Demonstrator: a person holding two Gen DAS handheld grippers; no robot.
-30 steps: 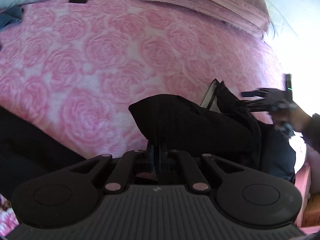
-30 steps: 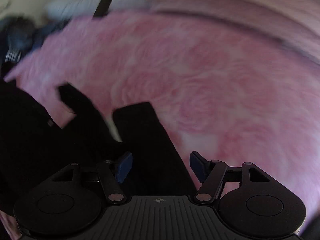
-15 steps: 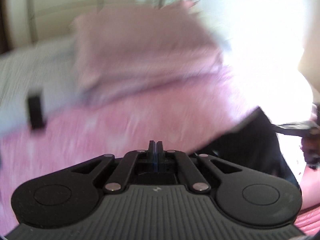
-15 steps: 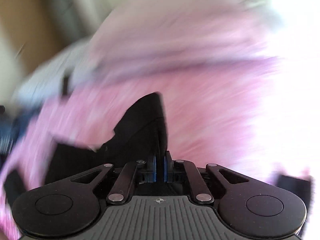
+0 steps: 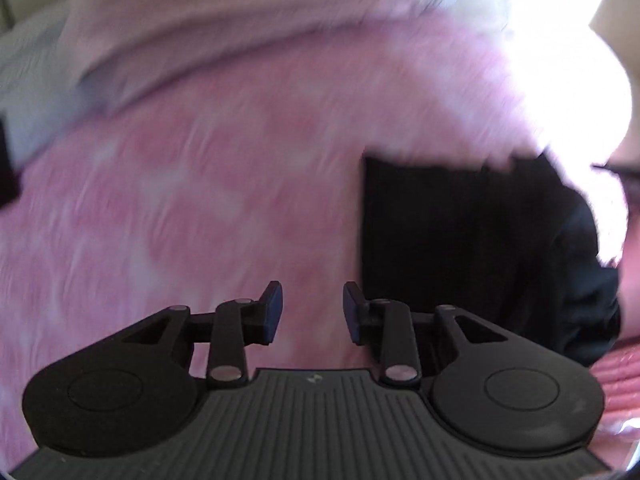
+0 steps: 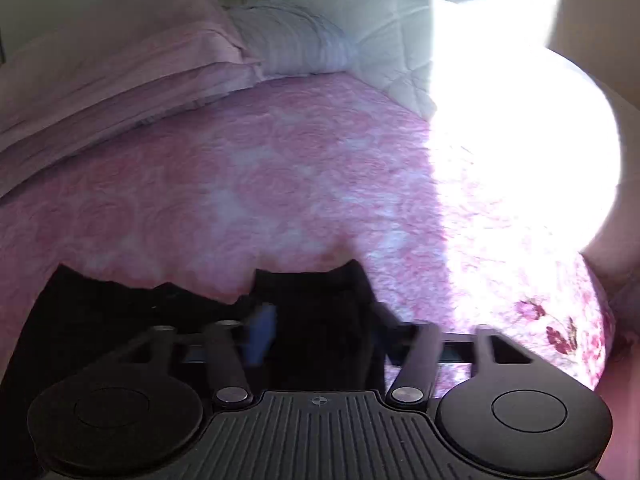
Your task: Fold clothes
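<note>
The left gripper [image 5: 313,312] is spread, with only the pink bedspread [image 5: 200,200] between its blue pads; it holds nothing. The black garment [image 5: 460,240] lies on the bed to its right, with a straight left edge and top edge, so I judge that one fold at least is made. The right gripper [image 6: 316,334] is also spread, though blurred, and it hovers just over the garment [image 6: 312,312] without pinching it. In the right view the far edge of the cloth looks uneven, with a notch. Probably more folding and smoothing is left. Pillows [image 6: 288,44] lie at the far end of the bed.
</note>
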